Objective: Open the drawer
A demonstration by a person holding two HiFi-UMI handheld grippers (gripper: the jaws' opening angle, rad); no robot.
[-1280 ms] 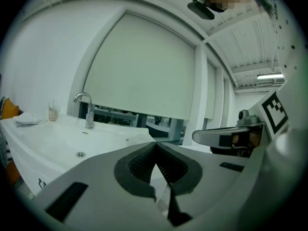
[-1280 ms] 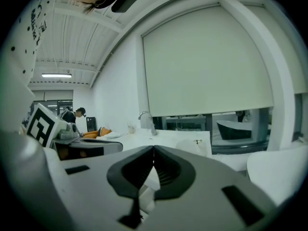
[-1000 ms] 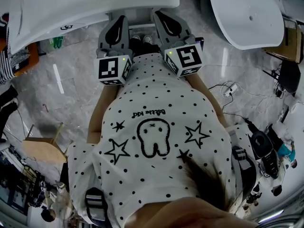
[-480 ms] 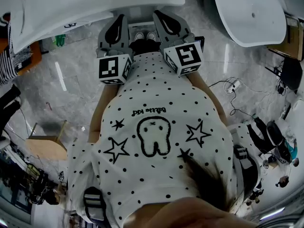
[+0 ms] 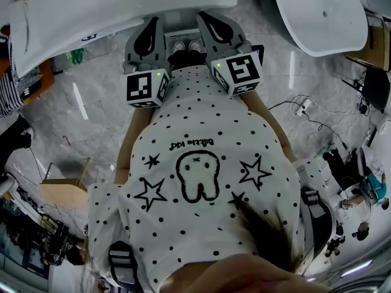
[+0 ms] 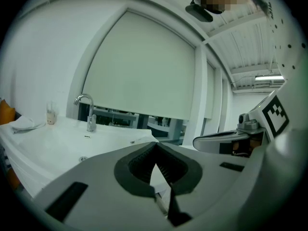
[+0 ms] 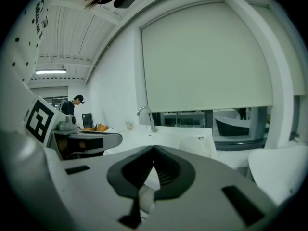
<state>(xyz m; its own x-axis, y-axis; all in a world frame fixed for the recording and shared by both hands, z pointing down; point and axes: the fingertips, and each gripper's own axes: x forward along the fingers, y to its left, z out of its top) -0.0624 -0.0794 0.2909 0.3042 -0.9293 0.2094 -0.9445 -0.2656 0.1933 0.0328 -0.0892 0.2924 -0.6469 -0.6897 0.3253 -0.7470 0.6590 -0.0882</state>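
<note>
Head view shows little change from a second ago. The left gripper (image 5: 153,24) stays at the white counter's (image 5: 122,5) edge, its jaws pinched together on nothing. Beside it a pale strip under that edge seems to be the drawer (image 5: 181,34) front; whether it is open is unclear. The right gripper (image 5: 208,22) is likewise closed and empty.

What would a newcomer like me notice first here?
The left gripper and the right gripper, grey tools carrying black-and-white marker cubes, sit side by side, fingers shut, facing the white washbasin counter. Below them the person's white dotted shirt with a cartoon tooth fills the head view; a white oval bathtub lies upper right.
</note>
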